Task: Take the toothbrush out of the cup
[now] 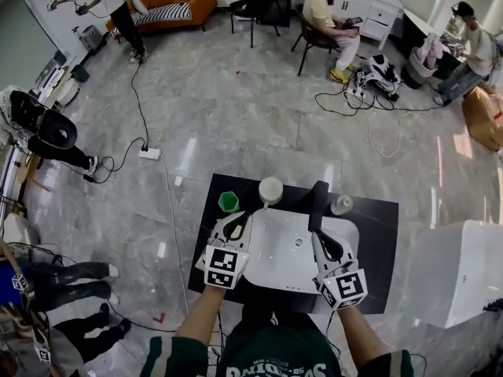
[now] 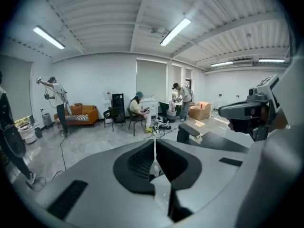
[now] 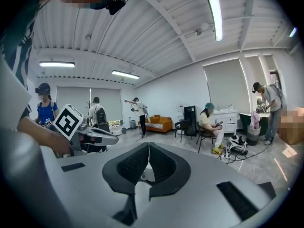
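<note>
Left gripper [image 1: 236, 220] hovers at the left edge of the white sink [image 1: 291, 250] on the desk [image 1: 377, 218], its fingers pressed together on nothing. The green cup [image 1: 228, 202] stands just beyond their tips (toothbrush not discernible). Right gripper [image 1: 321, 236], likewise closed and empty, sits just beside the black tap [image 1: 317, 203].
</note>
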### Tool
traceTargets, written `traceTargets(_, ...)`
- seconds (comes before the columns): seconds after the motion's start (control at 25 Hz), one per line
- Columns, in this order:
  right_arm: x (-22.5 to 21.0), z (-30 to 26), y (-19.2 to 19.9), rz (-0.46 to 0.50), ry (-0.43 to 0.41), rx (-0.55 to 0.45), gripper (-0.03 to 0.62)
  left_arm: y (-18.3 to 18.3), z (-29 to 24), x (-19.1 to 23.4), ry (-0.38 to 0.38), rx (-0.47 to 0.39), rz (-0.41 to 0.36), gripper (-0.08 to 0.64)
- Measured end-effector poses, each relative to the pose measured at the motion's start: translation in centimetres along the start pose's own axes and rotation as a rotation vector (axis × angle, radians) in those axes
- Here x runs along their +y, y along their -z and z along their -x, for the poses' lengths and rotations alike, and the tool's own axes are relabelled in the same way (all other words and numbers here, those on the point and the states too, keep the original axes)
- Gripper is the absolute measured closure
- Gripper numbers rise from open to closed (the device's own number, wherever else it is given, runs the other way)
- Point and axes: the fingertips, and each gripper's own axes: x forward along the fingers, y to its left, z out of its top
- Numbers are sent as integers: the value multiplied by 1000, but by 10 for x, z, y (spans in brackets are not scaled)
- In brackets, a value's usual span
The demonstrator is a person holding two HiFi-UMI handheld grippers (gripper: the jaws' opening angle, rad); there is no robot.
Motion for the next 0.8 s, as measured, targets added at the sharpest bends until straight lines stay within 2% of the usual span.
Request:
traceTargets(0.28,-19,25,-16,-1,101,-48,552,-48,6,-45,84,-142,-62,551)
traceTargets(0.8,-32,60,-21,-4,179,-62,554,-60,2,-89,161,-144,-71,551)
